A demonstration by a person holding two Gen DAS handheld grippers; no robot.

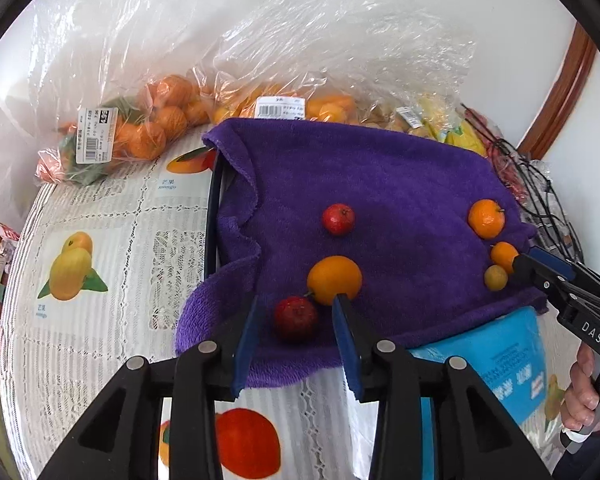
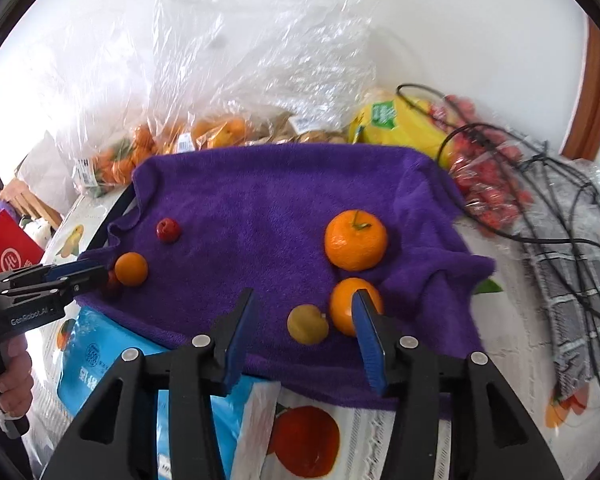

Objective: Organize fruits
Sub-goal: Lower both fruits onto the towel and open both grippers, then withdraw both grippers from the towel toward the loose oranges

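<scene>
Purple towel (image 1: 380, 184) spread over the tabletop (image 1: 100, 216) carries six loose fruits. Left claw (image 1: 296, 320), spread wide, brackets a dark red fruit (image 1: 295, 317) beside an orange (image 1: 334, 279); right claw (image 2: 304, 312), equally wide, frames a small yellow fruit (image 2: 307, 324) touching a mandarin (image 2: 346, 304).

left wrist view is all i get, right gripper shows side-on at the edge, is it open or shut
Observer: Open. In its own view the right gripper has its fingers spread and holds nothing.
Operator: whats nearest its tips
Observer: A small yellow-green fruit lies just ahead, between the fingers. The right finger partly covers a small orange.
Operator: anything right of the towel
Observer: A clear bag of small red fruit lies past the far right corner of the purple towel.
</scene>
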